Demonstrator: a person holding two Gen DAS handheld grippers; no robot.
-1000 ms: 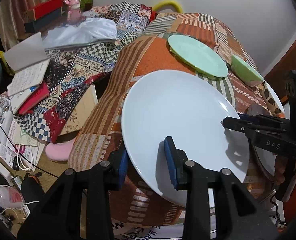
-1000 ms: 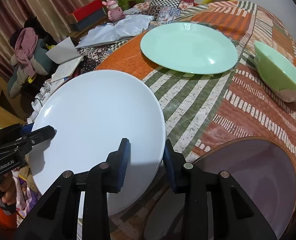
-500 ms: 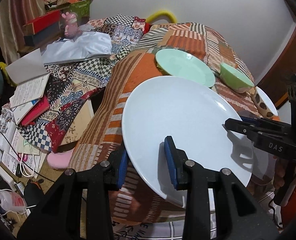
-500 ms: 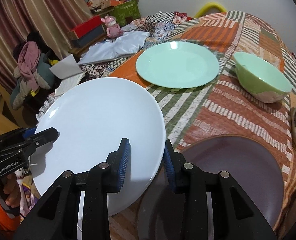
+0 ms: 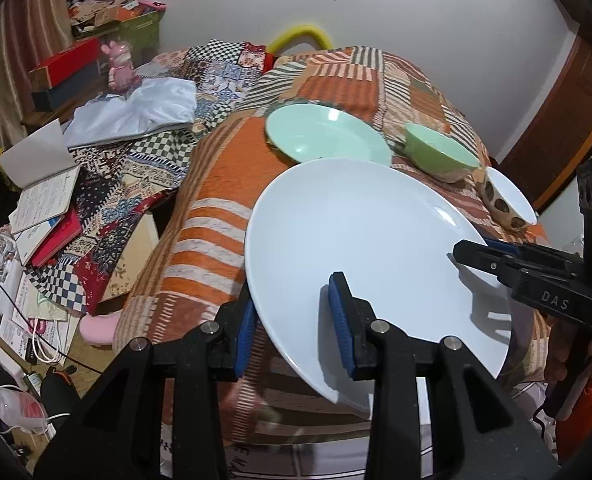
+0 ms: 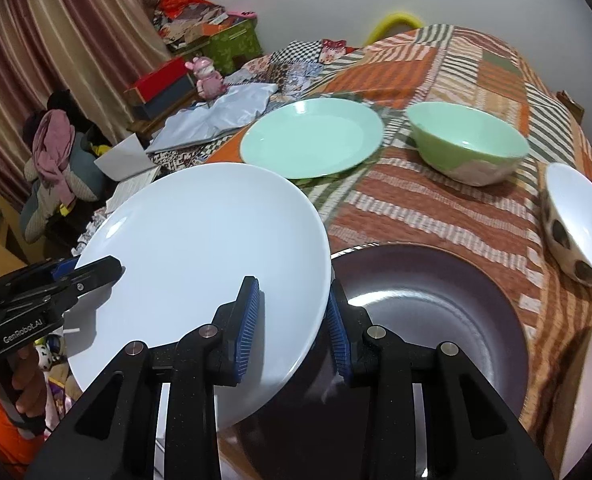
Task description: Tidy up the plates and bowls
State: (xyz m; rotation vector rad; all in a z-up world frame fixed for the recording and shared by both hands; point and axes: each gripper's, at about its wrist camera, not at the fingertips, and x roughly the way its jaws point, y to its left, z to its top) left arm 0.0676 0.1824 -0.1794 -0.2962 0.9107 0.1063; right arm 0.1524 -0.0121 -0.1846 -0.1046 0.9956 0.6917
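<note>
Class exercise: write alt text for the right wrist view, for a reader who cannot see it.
Two claws, the right claw and the left claw, grip opposite rims of a white plate held beside a dark plate on a patterned cloth. Behind stand a mint plate, a green bowl and a spotted bowl.

White plate [image 6: 199, 248], mint plate [image 6: 312, 140], green bowl [image 6: 468, 144], orange striped cloth [image 6: 436, 208].

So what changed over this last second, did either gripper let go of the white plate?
No. The white plate was lifted higher off the patchwork cloth, with both cameras rising so more wall and table show. The left gripper and right gripper stay clamped on its opposite rims. The green plate, green bowl and dark plate stayed put.
</note>
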